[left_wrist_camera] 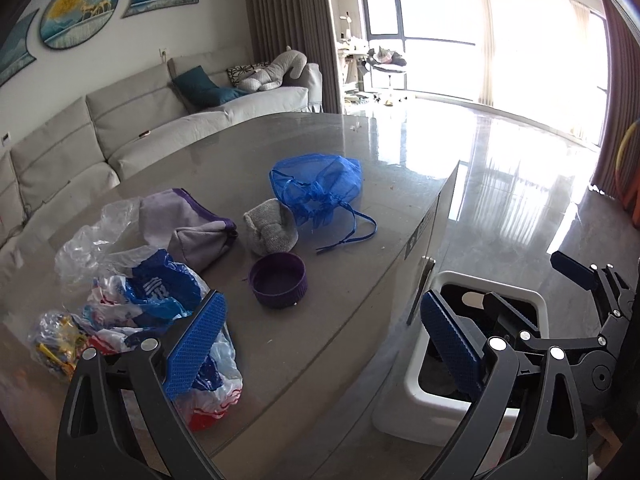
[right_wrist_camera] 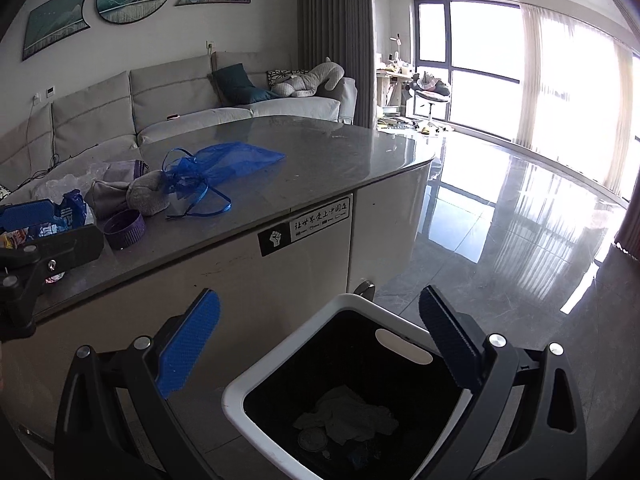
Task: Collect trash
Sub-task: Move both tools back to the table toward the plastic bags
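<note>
Showing only in the right wrist view: crumpled tissue (right_wrist_camera: 348,416) inside bin (right_wrist_camera: 256,376).

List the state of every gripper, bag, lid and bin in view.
left gripper: open, empty, over the table edge
right gripper: open, empty, above the bin
trash bin: open, some trash inside
blue mesh bag: drawstring pulled, lying flat
purple lid: upside down
printed plastic bag: crumpled

Grey tabletop (left_wrist_camera: 320,360) carrying blue mesh bag (left_wrist_camera: 320,184), grey sock (left_wrist_camera: 272,228), purple lid (left_wrist_camera: 278,280), grey pouch (left_wrist_camera: 188,228), crumpled plastic bags (left_wrist_camera: 160,300). White bin (right_wrist_camera: 256,384) standing on floor (right_wrist_camera: 500,260).
</note>
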